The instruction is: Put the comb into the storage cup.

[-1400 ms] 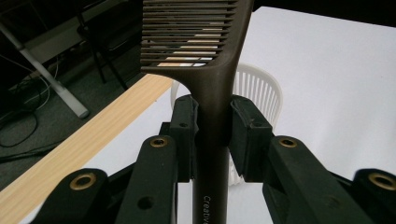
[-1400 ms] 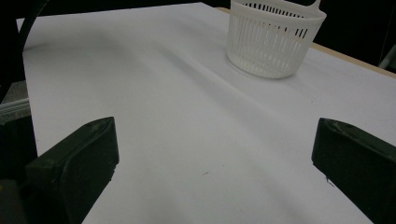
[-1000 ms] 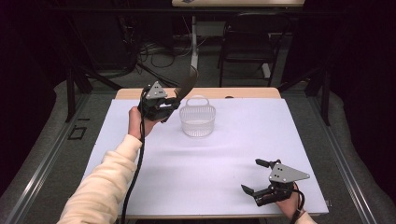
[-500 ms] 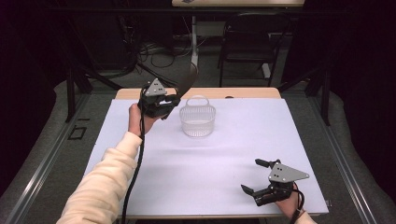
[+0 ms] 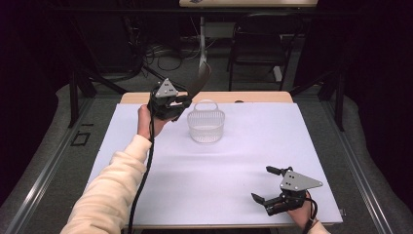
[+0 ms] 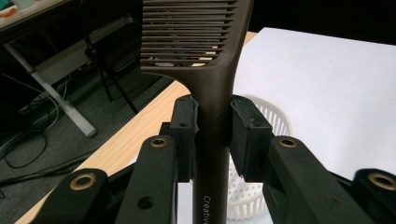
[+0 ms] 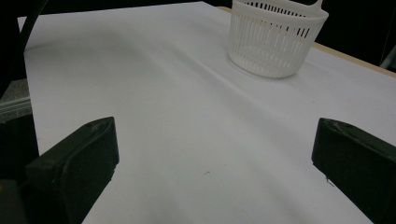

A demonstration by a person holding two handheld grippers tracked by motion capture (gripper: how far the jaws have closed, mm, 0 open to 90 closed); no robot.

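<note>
Comb (image 6: pixel 212 70) clamped by its handle in left claw (image 6: pixel 212 130), beside white basket (image 5: pixel 206 124); right claw (image 5: pixel 272 187) wide open, empty. Risk: the smooth handle slipping or the comb catching the basket rim.

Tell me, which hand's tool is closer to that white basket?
The left. The left tool, gripping a dark comb, is held up just beside the white basket, on its left side. The right tool sits open far off, near the table's front right corner.
</note>
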